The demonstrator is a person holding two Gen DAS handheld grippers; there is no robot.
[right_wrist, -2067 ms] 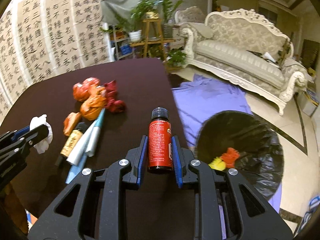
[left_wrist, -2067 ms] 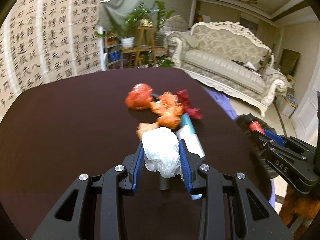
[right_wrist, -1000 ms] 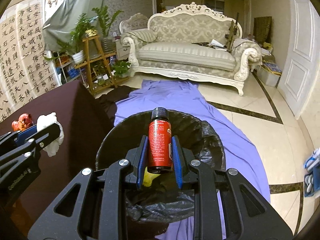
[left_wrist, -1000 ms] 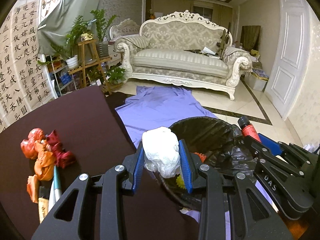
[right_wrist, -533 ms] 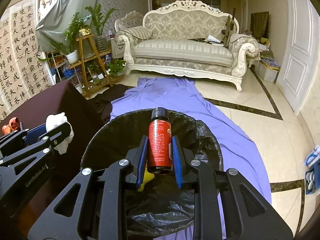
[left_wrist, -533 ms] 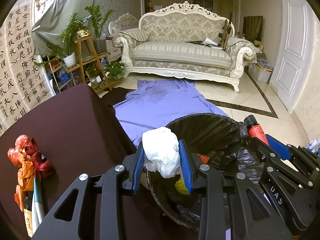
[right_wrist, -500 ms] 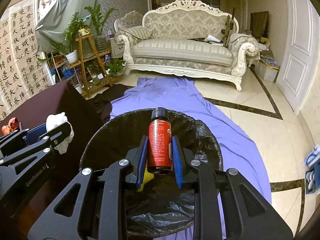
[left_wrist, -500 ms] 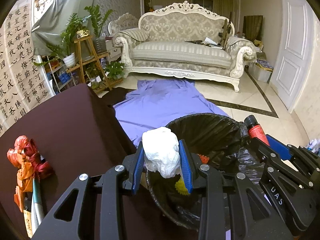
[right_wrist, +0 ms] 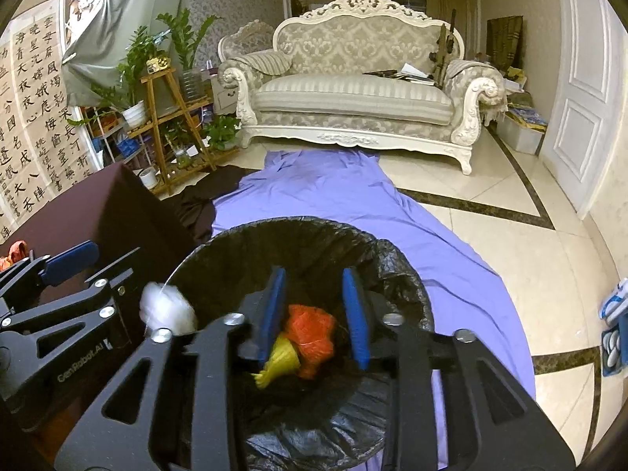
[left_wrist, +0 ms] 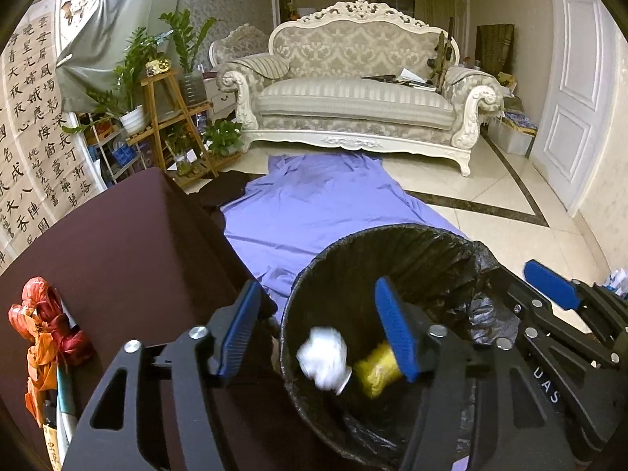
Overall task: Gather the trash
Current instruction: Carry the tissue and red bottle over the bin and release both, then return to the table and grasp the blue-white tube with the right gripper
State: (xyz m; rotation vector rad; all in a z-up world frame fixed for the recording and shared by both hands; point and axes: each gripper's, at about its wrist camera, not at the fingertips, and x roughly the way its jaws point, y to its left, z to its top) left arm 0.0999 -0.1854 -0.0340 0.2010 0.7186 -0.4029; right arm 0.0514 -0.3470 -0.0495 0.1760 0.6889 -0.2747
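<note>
Left wrist: two tools (left_wrist: 318, 324) (right_wrist: 314, 314) gape over one bin (left_wrist: 431, 243)

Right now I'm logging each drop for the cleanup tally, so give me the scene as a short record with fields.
left gripper: open, jaws have just been opening, nothing between the pads
right gripper: open, jaws have just been opening, empty
tissue: loose, blurred, in the bin mouth
bin: black liner, on the floor beside the table
in bin: orange wad, yellow wad
table: red and orange wrappers left
bottle: not visible
</note>
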